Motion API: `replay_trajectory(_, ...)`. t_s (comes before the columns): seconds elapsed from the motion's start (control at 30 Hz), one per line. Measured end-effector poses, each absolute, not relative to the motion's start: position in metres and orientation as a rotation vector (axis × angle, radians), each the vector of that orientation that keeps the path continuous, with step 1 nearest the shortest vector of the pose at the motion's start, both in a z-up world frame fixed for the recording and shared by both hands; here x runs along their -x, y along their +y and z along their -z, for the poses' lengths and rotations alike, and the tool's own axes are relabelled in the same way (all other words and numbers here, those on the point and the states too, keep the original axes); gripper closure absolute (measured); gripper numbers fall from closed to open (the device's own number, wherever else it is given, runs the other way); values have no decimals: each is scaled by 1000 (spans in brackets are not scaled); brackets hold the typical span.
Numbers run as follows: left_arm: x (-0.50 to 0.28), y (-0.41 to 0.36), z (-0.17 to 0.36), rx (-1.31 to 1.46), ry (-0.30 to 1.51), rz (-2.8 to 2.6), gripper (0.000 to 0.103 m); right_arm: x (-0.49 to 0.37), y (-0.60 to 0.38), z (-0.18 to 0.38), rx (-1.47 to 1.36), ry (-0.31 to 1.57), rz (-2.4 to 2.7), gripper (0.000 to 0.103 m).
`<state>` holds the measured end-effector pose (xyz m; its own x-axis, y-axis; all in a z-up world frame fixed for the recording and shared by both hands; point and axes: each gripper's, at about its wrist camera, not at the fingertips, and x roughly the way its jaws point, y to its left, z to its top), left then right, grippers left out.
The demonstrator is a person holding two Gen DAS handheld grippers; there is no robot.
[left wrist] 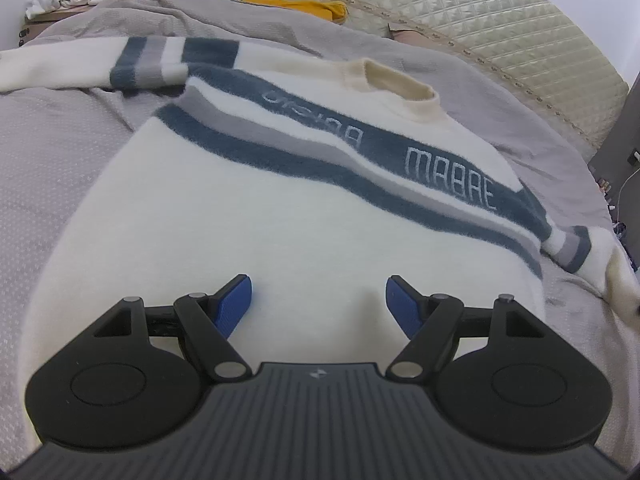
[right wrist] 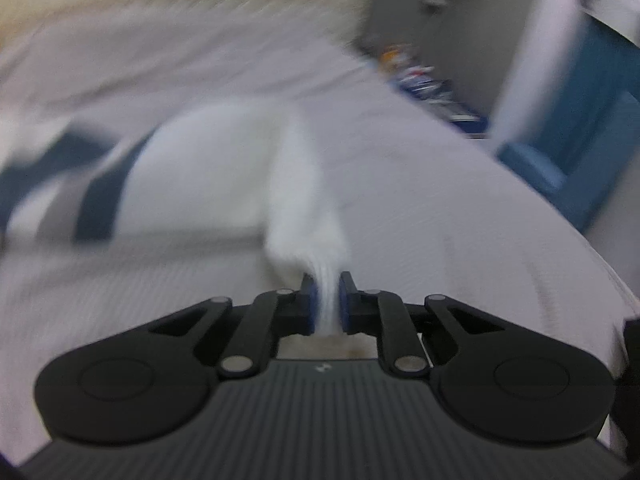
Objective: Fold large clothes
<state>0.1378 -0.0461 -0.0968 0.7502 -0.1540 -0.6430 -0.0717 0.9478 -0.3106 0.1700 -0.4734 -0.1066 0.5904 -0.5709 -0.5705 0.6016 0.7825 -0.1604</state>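
A cream sweater (left wrist: 280, 208) with dark blue and grey stripes lies spread flat, face up, across the middle of the left wrist view, on a bed covered by a grey blanket (left wrist: 60, 152). Its collar (left wrist: 396, 84) sits in the upper centre, one sleeve (left wrist: 120, 64) stretches toward the upper left, and the other runs off toward the right edge. The left claw (left wrist: 319, 304) hovers low in the frame over the sweater's plain lower body, its blue pads (left wrist: 236, 308) spread wide apart with nothing between them. A quilted headboard (left wrist: 500, 28) fills the upper right, and a yellow garment (left wrist: 304, 4) lies at the top centre.

The right wrist view is heavily blurred. There the right claw (right wrist: 327, 304) is pressed together on a strip of the sweater's white fabric (right wrist: 304, 200), which rises from the pads toward the centre of the frame.
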Motion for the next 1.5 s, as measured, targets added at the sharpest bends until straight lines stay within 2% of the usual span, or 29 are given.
replay_trajectory(0.17, -138, -45, 94, 327, 727, 56, 25, -158, -548, 74, -74, 526, 828, 90)
replay_trajectory(0.27, -140, -47, 91, 328, 719, 66, 25, -160, -601, 71, -107, 552, 836, 90)
replay_trajectory(0.47, -154, -58, 90, 266, 706, 79, 25, -185, -668, 89, -380, 592, 739, 89)
replay_trajectory(0.6, -162, -64, 91, 212, 704, 85, 25, -200, -669, 120, -388, 647, 775, 76)
replay_trajectory(0.67, -164, -63, 92, 213, 708, 85, 25, -200, -666, 129, -369, 634, 783, 66)
replay_trajectory(0.73, -165, -61, 92, 231, 716, 92, 25, -194, -668, 131, -402, 615, 819, 43)
replay_trajectory(0.8, -165, -58, 91, 255, 726, 103, 25, -181, -668, 131, -490, 592, 835, 36)
replay_trajectory(0.87, -164, -54, 91, 282, 741, 116, 25, -172, -657, 126, -511, 573, 858, 24)
replay_trajectory(1.1, -150, -34, 85, 391, 746, 124, 25, -148, -590, 75, -522, 476, 777, 22)
replay_trajectory(1.27, -139, -20, 83, 496, 778, 196, 25, -134, -511, 46, -703, 408, 524, 22)
replay_trajectory(1.37, -132, -20, 86, 533, 796, 249, 25, -132, -461, 48, -853, 433, 386, 22)
replay_trajectory(1.5, -117, -38, 82, 446, 795, 282, 26, -134, -383, 60, -870, 522, 236, 22)
